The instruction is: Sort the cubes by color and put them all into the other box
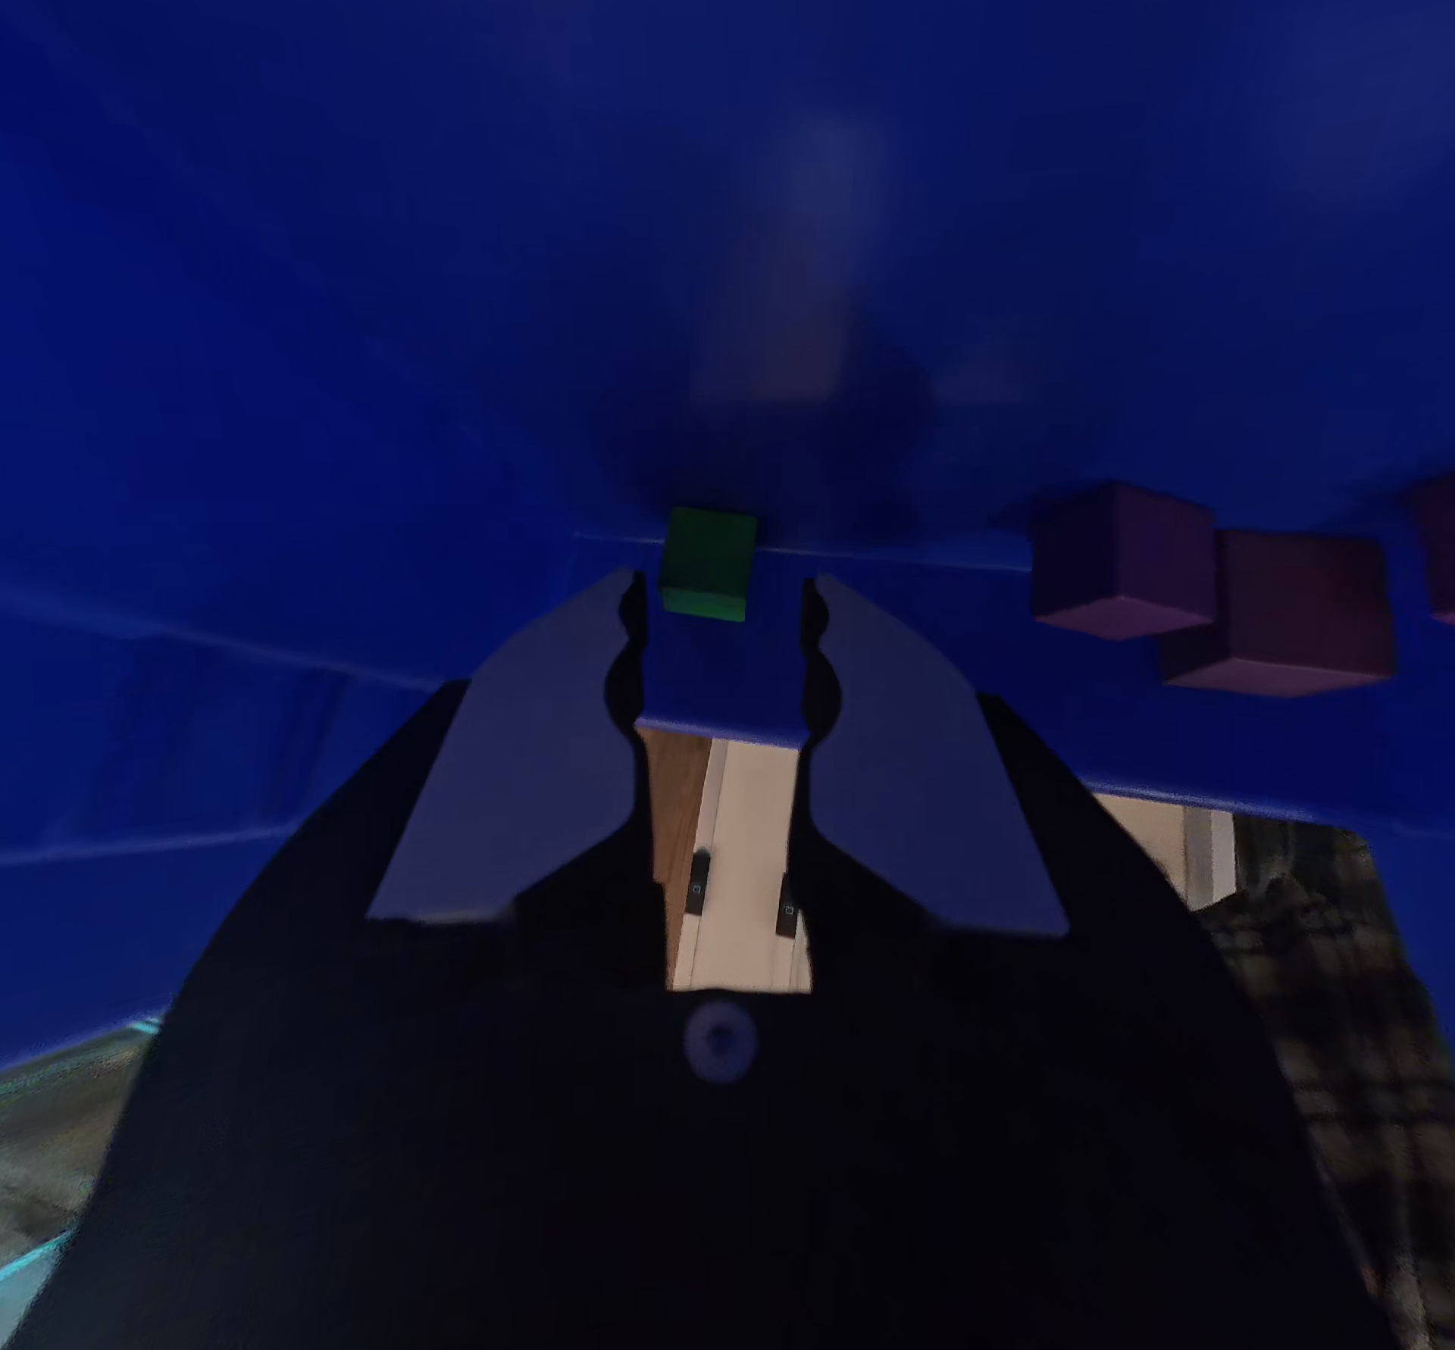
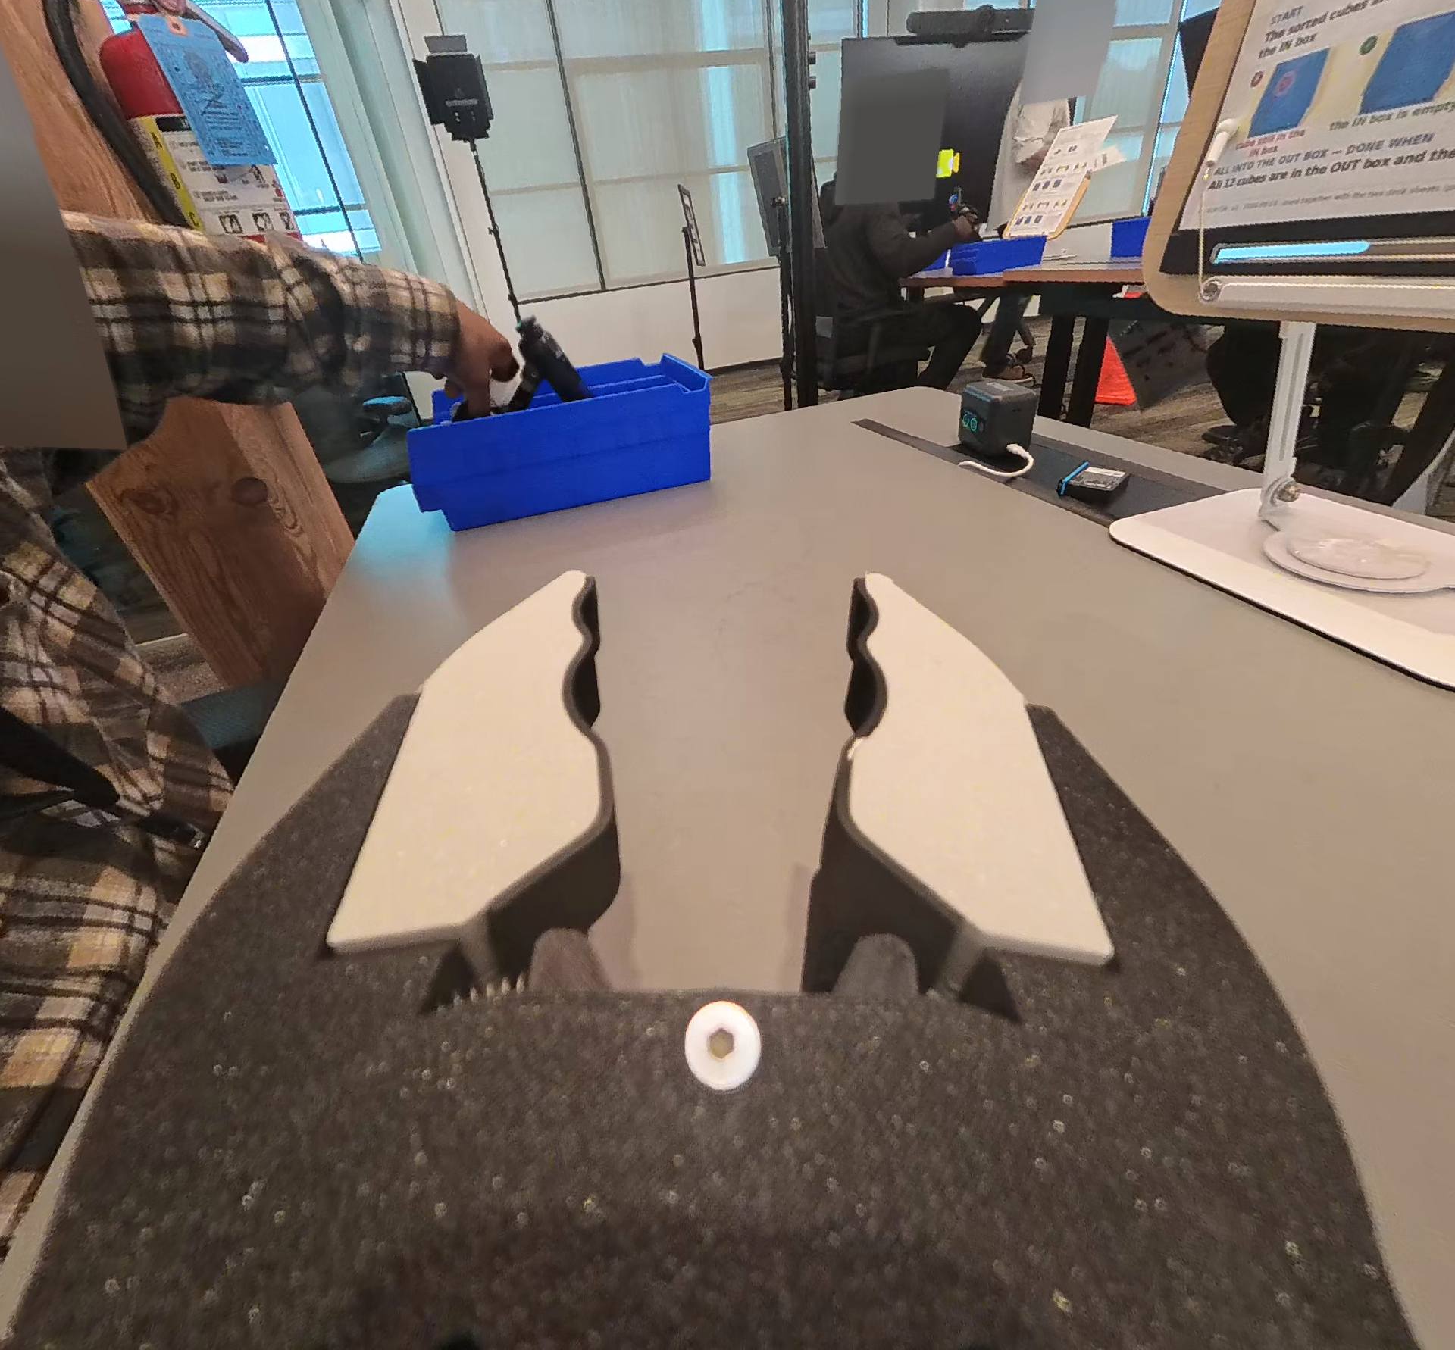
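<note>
In the left wrist view my left gripper [image 1: 723, 588] is inside a blue box [image 1: 472, 289], open and empty. A green cube [image 1: 707, 564] sits just beyond the fingertips, against the box's edge. Dark purple cubes [image 1: 1122, 560] lie to the right, one [image 1: 1299, 608] nearer. In the right wrist view my right gripper [image 2: 723, 588] is open and empty, low over the grey table [image 2: 787, 525]. The blue box [image 2: 563, 438] stands at the table's far left, with the left gripper [image 2: 543, 368] dipped into it, held by a hand in a plaid sleeve.
A white stand base [image 2: 1299, 572] with a tilted instruction board [image 2: 1323, 92] stands at the right. A small black device [image 2: 996, 419] and a cable lie at the far edge. A wooden post with a fire extinguisher [image 2: 138, 61] stands left. People sit at tables behind.
</note>
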Action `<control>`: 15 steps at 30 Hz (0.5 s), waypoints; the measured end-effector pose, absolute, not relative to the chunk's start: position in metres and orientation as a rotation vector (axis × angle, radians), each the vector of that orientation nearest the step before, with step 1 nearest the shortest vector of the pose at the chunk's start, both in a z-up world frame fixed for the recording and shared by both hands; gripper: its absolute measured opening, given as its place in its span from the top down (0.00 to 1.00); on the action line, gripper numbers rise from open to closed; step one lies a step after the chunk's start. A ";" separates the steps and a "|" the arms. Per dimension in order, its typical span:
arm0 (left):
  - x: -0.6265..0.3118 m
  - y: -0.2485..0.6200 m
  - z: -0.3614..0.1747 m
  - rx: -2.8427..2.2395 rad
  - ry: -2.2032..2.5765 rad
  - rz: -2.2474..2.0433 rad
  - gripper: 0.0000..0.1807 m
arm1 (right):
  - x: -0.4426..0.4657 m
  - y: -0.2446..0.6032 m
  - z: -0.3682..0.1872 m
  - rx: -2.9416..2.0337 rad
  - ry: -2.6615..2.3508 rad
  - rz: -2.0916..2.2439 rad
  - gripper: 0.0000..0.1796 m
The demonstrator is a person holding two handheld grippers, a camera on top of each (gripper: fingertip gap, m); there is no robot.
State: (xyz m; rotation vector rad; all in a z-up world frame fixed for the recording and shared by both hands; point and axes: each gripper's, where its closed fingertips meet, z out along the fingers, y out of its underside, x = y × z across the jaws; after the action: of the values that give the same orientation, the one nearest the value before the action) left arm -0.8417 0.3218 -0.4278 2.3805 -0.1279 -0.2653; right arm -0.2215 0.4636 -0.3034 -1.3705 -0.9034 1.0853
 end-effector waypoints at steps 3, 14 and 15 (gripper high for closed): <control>-0.843 0.317 -0.434 2.355 -0.137 -0.245 0.86 | -0.222 0.463 -0.303 -1.370 -0.907 1.085 0.67; -0.767 0.493 -0.314 3.422 -0.674 -0.325 0.88 | -0.226 0.472 -0.311 -1.423 -0.856 1.143 0.68; -0.730 0.511 -0.291 3.575 -0.849 -0.233 0.88 | -0.228 0.474 -0.310 -1.437 -0.823 1.187 0.68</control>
State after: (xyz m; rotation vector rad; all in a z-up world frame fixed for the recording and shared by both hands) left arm -0.7299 0.5109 -0.2910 3.5750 -0.8491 -0.2327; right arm -0.2284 0.4741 -0.3099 -1.4369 -0.8230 1.1874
